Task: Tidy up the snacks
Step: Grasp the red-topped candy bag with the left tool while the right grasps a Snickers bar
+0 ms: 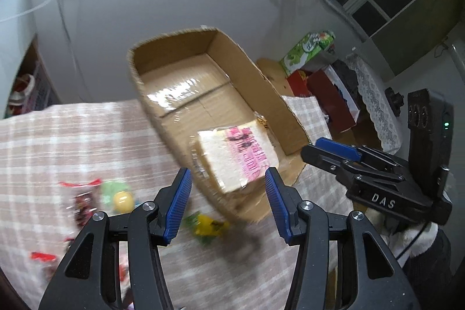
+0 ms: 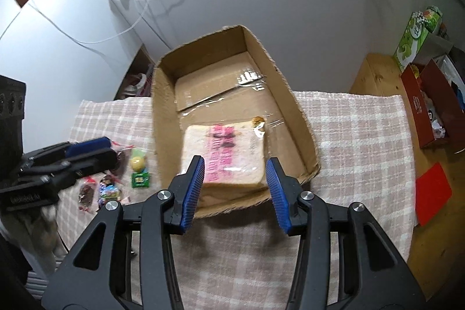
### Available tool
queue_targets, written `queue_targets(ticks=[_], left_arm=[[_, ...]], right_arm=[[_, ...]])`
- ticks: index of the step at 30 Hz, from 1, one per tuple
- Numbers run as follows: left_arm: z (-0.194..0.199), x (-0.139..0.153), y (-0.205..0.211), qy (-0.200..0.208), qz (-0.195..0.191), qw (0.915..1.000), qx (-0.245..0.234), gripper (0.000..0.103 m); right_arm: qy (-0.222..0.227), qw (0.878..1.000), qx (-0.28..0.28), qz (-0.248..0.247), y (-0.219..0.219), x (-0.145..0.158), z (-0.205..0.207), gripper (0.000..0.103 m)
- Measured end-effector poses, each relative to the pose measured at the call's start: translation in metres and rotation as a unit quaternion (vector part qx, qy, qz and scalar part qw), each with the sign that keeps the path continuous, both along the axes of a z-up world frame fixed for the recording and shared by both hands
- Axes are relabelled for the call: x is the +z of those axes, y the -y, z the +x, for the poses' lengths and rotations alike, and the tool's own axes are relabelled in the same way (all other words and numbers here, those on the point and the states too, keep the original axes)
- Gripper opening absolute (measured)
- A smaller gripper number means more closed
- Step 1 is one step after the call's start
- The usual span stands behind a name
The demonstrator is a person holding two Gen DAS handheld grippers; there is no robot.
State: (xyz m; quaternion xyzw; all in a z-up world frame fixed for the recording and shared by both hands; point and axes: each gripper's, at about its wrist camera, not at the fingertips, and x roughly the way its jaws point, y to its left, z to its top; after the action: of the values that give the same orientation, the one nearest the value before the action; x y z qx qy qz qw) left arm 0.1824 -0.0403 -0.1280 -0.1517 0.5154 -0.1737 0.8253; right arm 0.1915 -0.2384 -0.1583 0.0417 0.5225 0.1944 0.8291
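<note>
An open cardboard box (image 2: 302, 118) stands on the checked tablecloth (image 2: 357, 141). A wrapped bread pack with pink print (image 2: 225, 156) lies in its near end; it also shows in the left wrist view (image 1: 241, 156), inside the box (image 1: 174, 48). My right gripper (image 2: 234, 191) is open and empty, just above the box's near edge, apart from the bread. My left gripper (image 1: 228, 205) is open and empty, left of the box. Small snacks (image 2: 136, 170) lie on the cloth left of the box, blurred in the left wrist view (image 1: 116, 196).
A green carton (image 2: 418, 34) and a red box (image 2: 430, 106) stand at the right on a wooden surface (image 2: 375, 71). A red card (image 2: 433, 191) lies near the cloth's right edge. A wall with cables (image 2: 139, 5) is behind the table.
</note>
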Motion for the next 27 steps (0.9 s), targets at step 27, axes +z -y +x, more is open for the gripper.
queue_targets(ticks=[27], left_arm=[[-0.155, -0.05, -0.16, -0.04, 0.081, 0.9811, 0.171, 0.06]], right_arm=[[-0.034, 0.98, 0.191, -0.043, -0.145, -0.052, -0.14, 0.059]])
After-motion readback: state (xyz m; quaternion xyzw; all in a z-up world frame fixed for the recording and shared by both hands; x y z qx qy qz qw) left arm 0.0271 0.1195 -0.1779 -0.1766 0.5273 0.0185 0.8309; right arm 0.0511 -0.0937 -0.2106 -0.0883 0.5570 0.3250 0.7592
